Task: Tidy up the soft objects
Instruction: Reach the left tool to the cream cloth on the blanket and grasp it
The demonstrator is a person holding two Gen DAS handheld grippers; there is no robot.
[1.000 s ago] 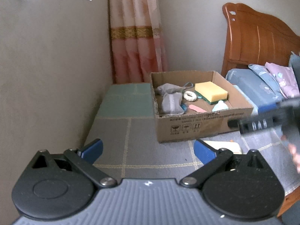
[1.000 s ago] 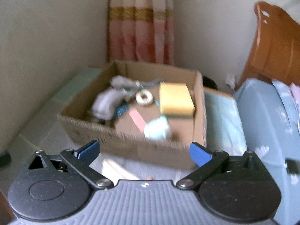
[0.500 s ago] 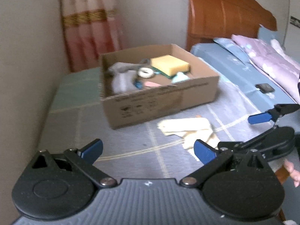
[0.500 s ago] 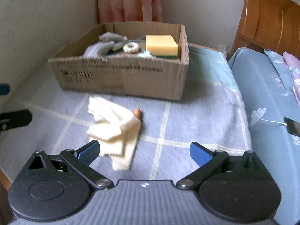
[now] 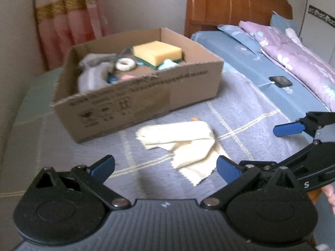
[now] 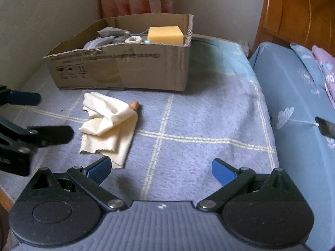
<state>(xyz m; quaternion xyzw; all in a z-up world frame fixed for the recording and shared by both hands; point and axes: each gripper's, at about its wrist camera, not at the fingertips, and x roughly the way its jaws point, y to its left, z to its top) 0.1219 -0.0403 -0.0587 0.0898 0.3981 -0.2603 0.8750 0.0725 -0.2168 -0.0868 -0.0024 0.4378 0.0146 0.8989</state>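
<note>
A crumpled cream cloth (image 5: 184, 146) (image 6: 106, 125) lies on the lilac checked blanket, just in front of a cardboard box (image 5: 146, 102) (image 6: 125, 73). A small orange object (image 6: 134, 105) pokes out at the cloth's far edge. Inside the box are a yellow sponge (image 5: 157, 52) (image 6: 165, 34), grey fabric (image 5: 92, 73), a white ring (image 5: 125, 63) and a pale blue item (image 5: 168, 64). My left gripper (image 5: 165, 167) is open, low over the blanket, close to the cloth's near side. My right gripper (image 6: 161, 167) is open too, empty, with the cloth at its left fingertip.
The blanket (image 6: 199, 125) covers a low surface against the wall on the left. A bed with blue sheet (image 5: 251, 62), purple pillow (image 5: 297, 58) and wooden headboard (image 5: 230, 2) lies to the right. A phone (image 5: 280, 81) on a cable rests on the bed. A pink curtain (image 5: 69, 21) hangs behind.
Both grippers have pulled back from the box and dropped lower, bringing the cream cloth into view. Each gripper now appears in the other's view. Both stay open.
</note>
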